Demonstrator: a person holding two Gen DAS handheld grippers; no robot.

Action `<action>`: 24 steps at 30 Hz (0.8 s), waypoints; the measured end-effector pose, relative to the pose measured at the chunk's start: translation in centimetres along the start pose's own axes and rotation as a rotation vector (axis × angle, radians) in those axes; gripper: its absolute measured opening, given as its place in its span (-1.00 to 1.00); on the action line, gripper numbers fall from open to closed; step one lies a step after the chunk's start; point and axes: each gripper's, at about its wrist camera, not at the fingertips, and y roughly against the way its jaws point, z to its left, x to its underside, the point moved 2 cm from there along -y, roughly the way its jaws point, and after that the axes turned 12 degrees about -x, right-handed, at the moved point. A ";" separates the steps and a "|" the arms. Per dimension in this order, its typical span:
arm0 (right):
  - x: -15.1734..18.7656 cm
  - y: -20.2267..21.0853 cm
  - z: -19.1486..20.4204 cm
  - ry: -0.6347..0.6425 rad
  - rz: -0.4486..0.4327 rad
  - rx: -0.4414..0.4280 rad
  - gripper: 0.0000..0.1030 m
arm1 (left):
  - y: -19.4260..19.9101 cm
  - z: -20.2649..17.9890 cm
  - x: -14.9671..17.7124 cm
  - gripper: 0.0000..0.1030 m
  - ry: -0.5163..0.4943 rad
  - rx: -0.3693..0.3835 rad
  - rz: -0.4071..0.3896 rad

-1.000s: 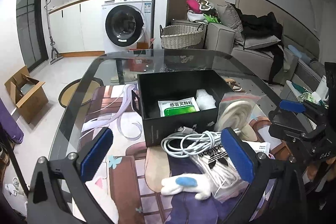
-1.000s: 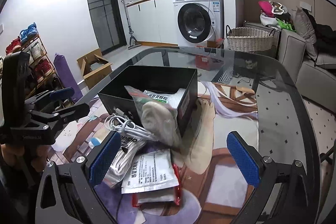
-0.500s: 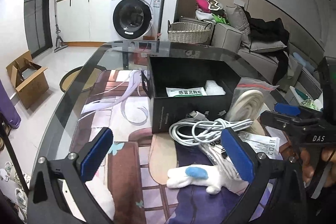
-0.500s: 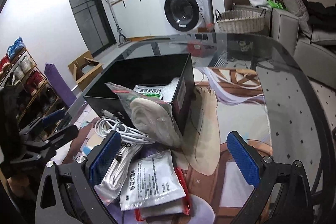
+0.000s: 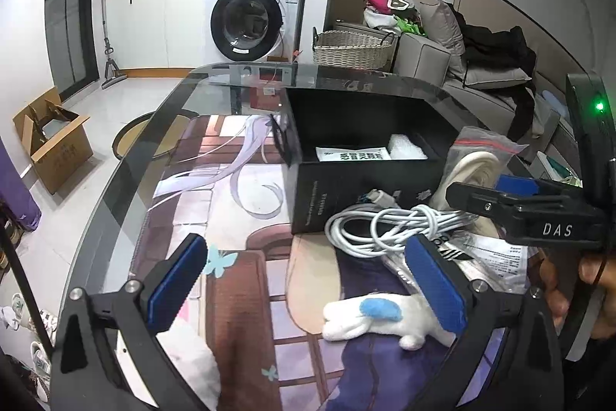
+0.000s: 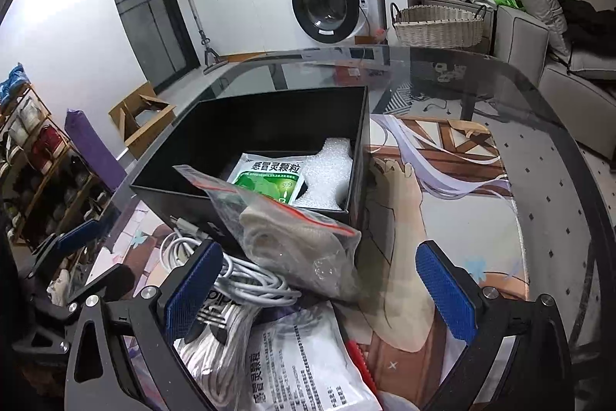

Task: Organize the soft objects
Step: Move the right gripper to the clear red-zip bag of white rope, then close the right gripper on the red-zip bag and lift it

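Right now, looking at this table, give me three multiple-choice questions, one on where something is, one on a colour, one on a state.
1. Where does the green-and-white medicine sachet lie?
A. inside the open black box
B. on the sofa
C. in the wicker basket

2. What colour is the patch on the small white plush toy?
A. red
B. blue
C. yellow

3. How does the left hand-held gripper stand?
A. shut on the coiled white cable
B. shut on the plush toy
C. open, holding nothing

Answers: 1 A, the sachet rests on the box floor beside white foam. 2 B, a blue oval shows on the toy. 3 C, its blue pads sit wide apart.
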 end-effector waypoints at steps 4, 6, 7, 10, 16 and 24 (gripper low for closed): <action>-0.1 -0.6 -0.3 0.003 0.010 0.019 0.99 | -0.5 0.8 0.2 1.00 0.018 -0.008 0.015; -0.2 -1.0 -0.4 -0.002 0.016 0.016 0.99 | -0.6 1.2 0.2 1.00 0.025 -0.016 0.015; -0.2 -1.1 -0.4 -0.005 0.016 0.020 0.99 | -0.6 1.3 0.2 1.00 0.028 -0.020 0.017; -0.4 -1.5 -0.3 0.001 0.014 0.042 0.99 | -0.9 1.8 0.2 1.00 0.043 -0.023 0.022; -0.5 -1.2 -0.2 0.000 0.004 0.033 0.76 | -1.2 1.8 0.0 1.00 0.046 -0.022 0.026; 0.0 -1.1 -0.1 0.021 0.020 -0.018 0.07 | -1.6 1.2 -0.1 1.00 0.035 -0.028 0.030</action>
